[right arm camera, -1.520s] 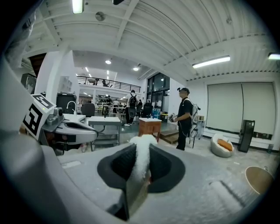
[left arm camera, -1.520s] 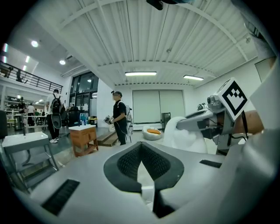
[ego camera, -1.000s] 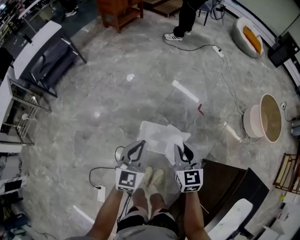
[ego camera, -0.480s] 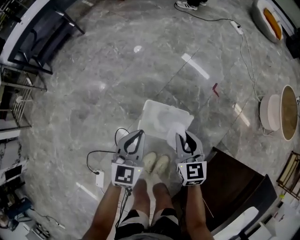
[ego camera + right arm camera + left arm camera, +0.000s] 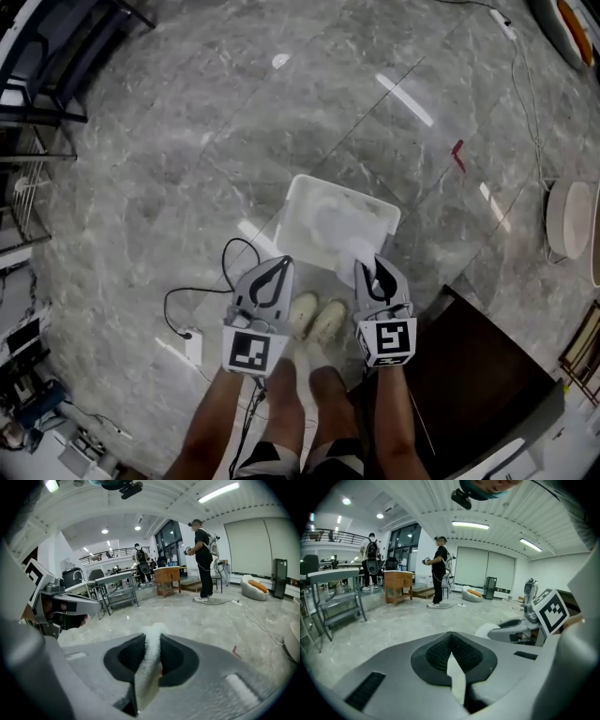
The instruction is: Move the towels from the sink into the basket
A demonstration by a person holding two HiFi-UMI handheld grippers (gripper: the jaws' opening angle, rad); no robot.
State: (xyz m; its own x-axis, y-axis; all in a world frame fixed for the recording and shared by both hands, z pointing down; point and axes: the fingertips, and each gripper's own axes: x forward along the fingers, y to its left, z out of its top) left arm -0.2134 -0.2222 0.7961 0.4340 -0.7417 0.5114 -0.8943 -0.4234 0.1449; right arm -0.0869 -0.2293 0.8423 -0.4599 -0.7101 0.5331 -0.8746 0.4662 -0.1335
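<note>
Grey marble floor (image 5: 178,159) fills most of the head view. A dark brown unit (image 5: 487,366) stands at its lower right. A white basket (image 5: 287,221) sits on the floor just ahead of the person's shoes (image 5: 315,319), and something pale lies inside it, though what it is cannot be made out.

The right tongs (image 5: 369,270) are clenched on a white towel (image 5: 352,251). The towel hangs from their tip over the near right corner of the basket. In the right gripper view the towel (image 5: 149,660) runs as a fluffy strip between the two dark pads, and the tongs (image 5: 151,637) press it from both sides.

The left tongs (image 5: 278,264) are held beside them, over the floor just left of the basket's near edge. In the left gripper view their tips (image 5: 450,634) meet, with no cloth seen between them.

A black cable (image 5: 202,298) loops across the floor left of the basket. In both gripper views a person (image 5: 439,571) stands well back in the room.
</note>
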